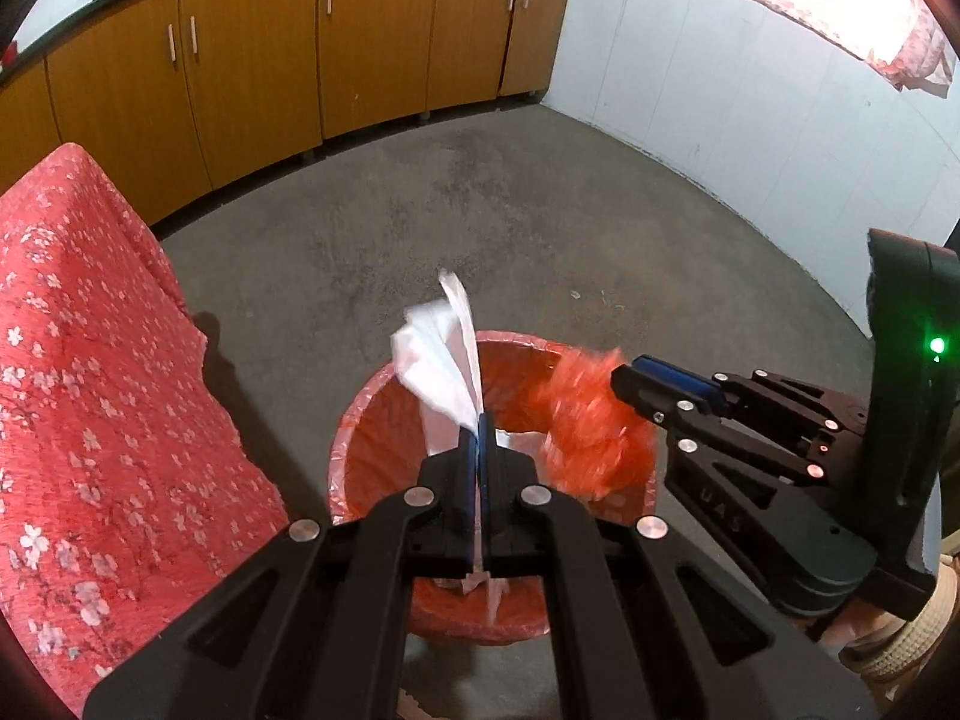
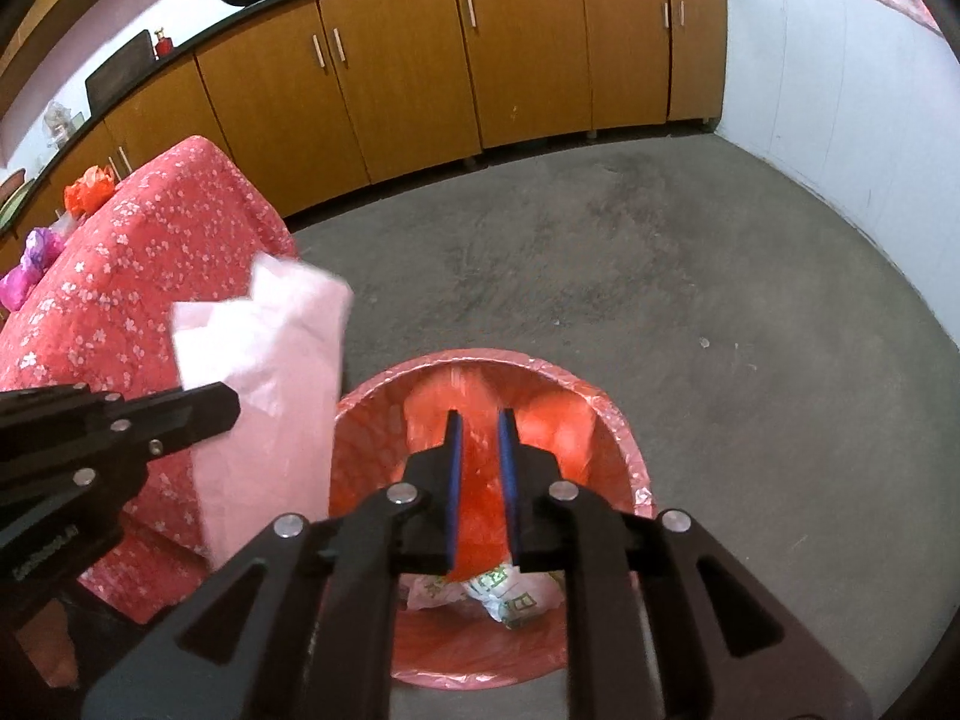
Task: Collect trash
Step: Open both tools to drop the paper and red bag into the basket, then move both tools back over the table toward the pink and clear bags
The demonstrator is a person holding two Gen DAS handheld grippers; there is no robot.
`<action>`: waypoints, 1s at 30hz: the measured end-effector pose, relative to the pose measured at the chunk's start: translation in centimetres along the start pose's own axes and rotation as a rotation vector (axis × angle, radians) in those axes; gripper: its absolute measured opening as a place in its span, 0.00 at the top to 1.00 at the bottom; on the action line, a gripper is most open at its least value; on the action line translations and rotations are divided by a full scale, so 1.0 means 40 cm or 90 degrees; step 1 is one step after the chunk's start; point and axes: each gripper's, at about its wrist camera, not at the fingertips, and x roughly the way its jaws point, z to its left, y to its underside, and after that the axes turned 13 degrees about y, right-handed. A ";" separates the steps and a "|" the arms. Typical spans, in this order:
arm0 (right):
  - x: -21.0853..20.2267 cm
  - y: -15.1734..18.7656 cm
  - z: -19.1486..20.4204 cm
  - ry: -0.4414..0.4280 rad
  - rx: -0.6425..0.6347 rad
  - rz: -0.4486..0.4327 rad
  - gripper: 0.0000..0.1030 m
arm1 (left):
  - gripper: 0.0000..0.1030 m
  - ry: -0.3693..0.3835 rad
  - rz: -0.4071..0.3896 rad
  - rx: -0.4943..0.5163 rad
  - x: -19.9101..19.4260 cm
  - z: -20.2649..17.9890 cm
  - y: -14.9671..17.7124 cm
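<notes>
A round bin [image 1: 354, 438] lined with a red plastic bag stands on the floor; it also shows in the right wrist view [image 2: 612, 420]. My left gripper [image 1: 478, 426] is shut on a white plastic bag [image 1: 444, 360], held over the bin's near rim; the bag shows pale pink in the right wrist view [image 2: 270, 372]. My right gripper [image 2: 480, 420] is slightly apart, with a crumpled orange-red plastic bag [image 1: 591, 426] between its pads over the bin; that bag is blurred. Crumpled white wrappers [image 2: 510, 597] lie in the bin's bottom.
A table under a red flowered cloth [image 1: 78, 390] stands left of the bin, with orange [image 2: 90, 189] and magenta [image 2: 27, 270] bags at its far end. Brown cabinets [image 1: 336, 54] line the back. A white tiled wall [image 1: 750, 138] is at right. Grey concrete floor [image 2: 660, 276] surrounds the bin.
</notes>
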 end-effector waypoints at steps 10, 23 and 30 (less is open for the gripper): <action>-0.020 -0.011 -0.009 0.013 0.003 -0.009 0.86 | 0.99 -0.007 -0.017 -0.031 -0.034 0.035 -0.006; -0.149 -0.148 0.084 -0.011 -0.027 -0.081 0.82 | 0.79 -0.052 -0.130 -0.064 -0.289 0.149 -0.045; -0.222 -0.258 0.273 -0.080 -0.065 -0.127 0.73 | 0.67 -0.152 -0.194 -0.099 -0.494 0.333 -0.010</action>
